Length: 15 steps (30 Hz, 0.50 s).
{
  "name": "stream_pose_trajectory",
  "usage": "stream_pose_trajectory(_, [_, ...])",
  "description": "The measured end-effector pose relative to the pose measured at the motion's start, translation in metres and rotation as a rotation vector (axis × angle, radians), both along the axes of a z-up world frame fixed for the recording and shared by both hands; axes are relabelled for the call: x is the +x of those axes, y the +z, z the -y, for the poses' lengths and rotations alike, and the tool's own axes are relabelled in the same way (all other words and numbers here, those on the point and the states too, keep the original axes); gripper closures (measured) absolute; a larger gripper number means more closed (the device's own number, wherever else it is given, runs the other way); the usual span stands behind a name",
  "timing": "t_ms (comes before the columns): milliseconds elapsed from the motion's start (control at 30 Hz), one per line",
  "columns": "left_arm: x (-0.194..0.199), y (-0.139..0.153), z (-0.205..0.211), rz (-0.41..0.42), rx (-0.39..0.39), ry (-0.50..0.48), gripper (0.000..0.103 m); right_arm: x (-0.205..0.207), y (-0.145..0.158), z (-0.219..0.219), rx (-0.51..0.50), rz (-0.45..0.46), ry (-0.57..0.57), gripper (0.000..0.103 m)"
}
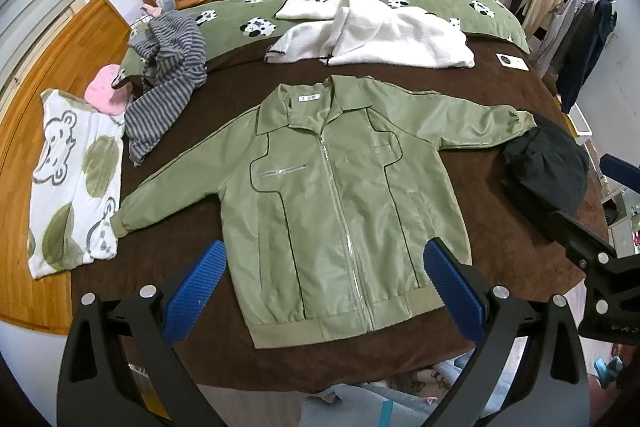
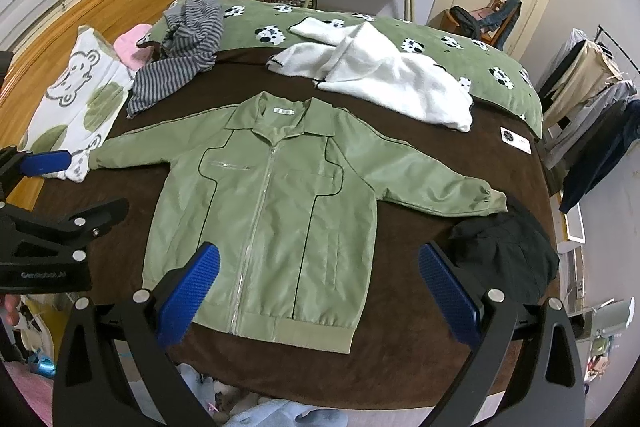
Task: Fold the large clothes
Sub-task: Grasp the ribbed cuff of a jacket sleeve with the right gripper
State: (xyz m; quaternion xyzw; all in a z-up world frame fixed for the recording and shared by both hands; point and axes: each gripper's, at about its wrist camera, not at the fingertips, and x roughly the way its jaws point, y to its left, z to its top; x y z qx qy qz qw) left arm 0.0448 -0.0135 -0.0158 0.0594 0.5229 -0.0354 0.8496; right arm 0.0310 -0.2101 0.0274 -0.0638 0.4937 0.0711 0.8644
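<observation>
Bedroom, w/ a bed (image 1: 500,131) under a brown cover, a desk and clothes rack at the back. Left hand-held gripper (image 1: 326,291) hangs over the near edge, fingers spread wide, nothing in it. Right hand-held gripper (image 2: 320,291) likewise released and empty, above the hem.

Green jacket (image 1: 332,195) lies flat, front up, zipped, mid-bed just beyond both grippers; collar at 12 o'clock, ribbed hem at 6, sleeves out toward 8 and 2. Right sleeve cuff touches or overlaps a black garment (image 1: 548,167) at 3 o'clock.

Handling, as a guess: thin, slightly shiny shell, so prob. light, soft, a bit slippery; single layers may slide out of a pinch. Best holds look like the thick ribbed cuffs and hem corners, or shoulder seams. Avoid the zip.

Further out: striped top (image 1: 168,87) at 10, white fleece (image 1: 380,31) at 12, bear-print pillow (image 1: 76,179) at 9.
</observation>
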Motion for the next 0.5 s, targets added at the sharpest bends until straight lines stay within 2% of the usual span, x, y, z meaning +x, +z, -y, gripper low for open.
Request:
stream_pose_trajectory(300, [0.055, -0.008, 0.042, 0.001, 0.007, -0.088, 0.006, 0.030, 0.001, 0.045, 0.005, 0.007, -0.099, 0.006])
stream_pose_trajectory(500, [0.105, -0.033, 0.083, -0.011, -0.009, -0.147, 0.006, 0.064, -0.019, 0.092, -0.004, -0.004, -0.162, 0.006])
